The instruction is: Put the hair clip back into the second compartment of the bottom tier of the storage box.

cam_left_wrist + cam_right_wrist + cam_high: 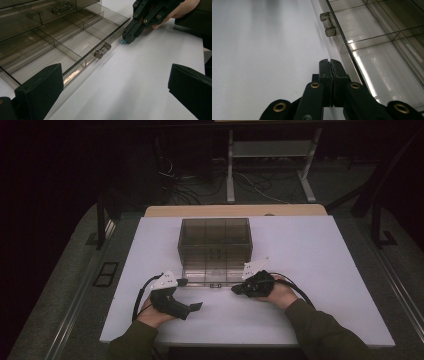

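Now the white table point(320, 270) spreads wide in the high view, and at its middle sits the smoky clear drawer box point(215, 240), its bottom drawer point(210, 276) pulled out toward the person. The left gripper point(192, 295) lies just near-left of that drawer, the right gripper point(235, 290) just beside its near-right corner. From up there the drawer is a pale sheet; the left gripper view opens it up, showing the divided compartments point(45, 57) and the two-peg handle point(102, 50) on the front wall. That same view has its own jaws spread wide, nothing between them. Across the way, the other tool's tip rests on the table against the drawer front, with a tiny blue thing point(122, 41) at its point. The right gripper view shows jaws pressed together; whether they pinch anything, can't tell.
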Available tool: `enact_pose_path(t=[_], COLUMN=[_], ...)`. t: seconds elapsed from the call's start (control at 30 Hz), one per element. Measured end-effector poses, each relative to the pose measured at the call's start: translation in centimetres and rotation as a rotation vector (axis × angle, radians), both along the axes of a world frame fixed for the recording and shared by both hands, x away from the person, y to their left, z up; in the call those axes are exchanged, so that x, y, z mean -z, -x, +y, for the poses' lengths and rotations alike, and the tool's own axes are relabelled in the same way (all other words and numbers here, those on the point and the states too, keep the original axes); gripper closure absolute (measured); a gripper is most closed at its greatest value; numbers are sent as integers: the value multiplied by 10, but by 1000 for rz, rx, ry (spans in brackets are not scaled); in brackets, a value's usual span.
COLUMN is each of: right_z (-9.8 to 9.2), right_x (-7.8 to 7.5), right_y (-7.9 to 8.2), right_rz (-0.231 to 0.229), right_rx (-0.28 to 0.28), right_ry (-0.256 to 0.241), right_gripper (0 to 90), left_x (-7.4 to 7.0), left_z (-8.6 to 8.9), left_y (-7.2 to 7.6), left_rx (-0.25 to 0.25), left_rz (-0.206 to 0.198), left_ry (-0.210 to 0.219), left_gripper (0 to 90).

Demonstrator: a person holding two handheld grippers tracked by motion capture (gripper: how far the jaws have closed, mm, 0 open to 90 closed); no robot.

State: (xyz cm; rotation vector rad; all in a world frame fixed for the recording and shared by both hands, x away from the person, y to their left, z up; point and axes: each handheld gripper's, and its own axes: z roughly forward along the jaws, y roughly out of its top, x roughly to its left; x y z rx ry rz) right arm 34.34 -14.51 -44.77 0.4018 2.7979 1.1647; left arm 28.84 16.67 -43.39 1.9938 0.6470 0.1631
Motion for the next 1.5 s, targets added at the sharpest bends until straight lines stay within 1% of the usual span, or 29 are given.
enact_pose_path(t=[0.07,0.1,0.13,0.2,0.27,0.37,0.4,0.57,0.67,0.7,0.73,0.77,0.83,0.87,0.9,0.93,1.0,1.2,1.23,1.3,1.37,1.47,1.5], right_z=[0,0,1,0,-1,-2,-3,-6,-8,-8,-8,-9,-11,-13,-13,-14,-15,-18,-18,-18,-18,-18,-17], right_x=[-1,-1,-2,-3,-5,-7,-8,-14,-17,-19,-19,-21,-23,-24,-25,-26,-28,-32,-33,-33,-34,-34,-35], right_y=[0,1,3,1,2,3,2,4,4,5,5,6,6,5,6,5,6,7,7,6,6,6,7], right_rz=[0,6,27,8,12,21,18,40,39,51,51,58,57,46,63,45,61,64,68,74,76,74,80], right_rx=[-10,-6,7,-16,-17,-17,-20,-10,-11,-7,-7,0,-1,-5,4,-5,5,10,14,15,12,8,9], right_ry=[-2,-6,-19,-10,-16,-29,-32,-63,-75,-86,-86,-98,-106,-105,-118,-112,-126,-157,-162,-174,-182,-183,-185], right_gripper=[874,874,874,874,873,874,873,873,873,873,873,873,873,873,873,873,873,873,873,873,873,873,873], left_x=[0,0,0,1,1,2,3,4,5,5,5,5,5,5,5,5,5,5,5,4,4,5,5], left_z=[0,0,0,0,0,-1,-1,0,0,0,0,0,0,0,0,0,0,0,-1,-1,-1,-1,-1], left_y=[0,0,0,0,0,-1,-1,-2,-2,-2,-2,-2,-2,-2,-2,-2,-2,-2,-2,-2,-2,-2,-2], left_rx=[1,1,1,2,3,-6,-6,-7,-9,-10,-10,-10,-8,-8,-9,-9,-7,-5,-7,-7,-6,-5,-5], left_rz=[0,0,0,0,-1,-5,-4,-6,-5,-5,-5,-6,-6,-6,-7,-7,-7,-6,-7,-6,-6,-7,-8], left_ry=[-1,-2,-2,-3,-2,-13,-16,-11,-7,-5,-5,-4,-5,-5,-4,-4,-3,-3,4,2,1,2,4], left_gripper=[0,0,0,0,0,0,0,0,0,0,0,0,0,0,0,0,0,0,0,0,0,0,0])
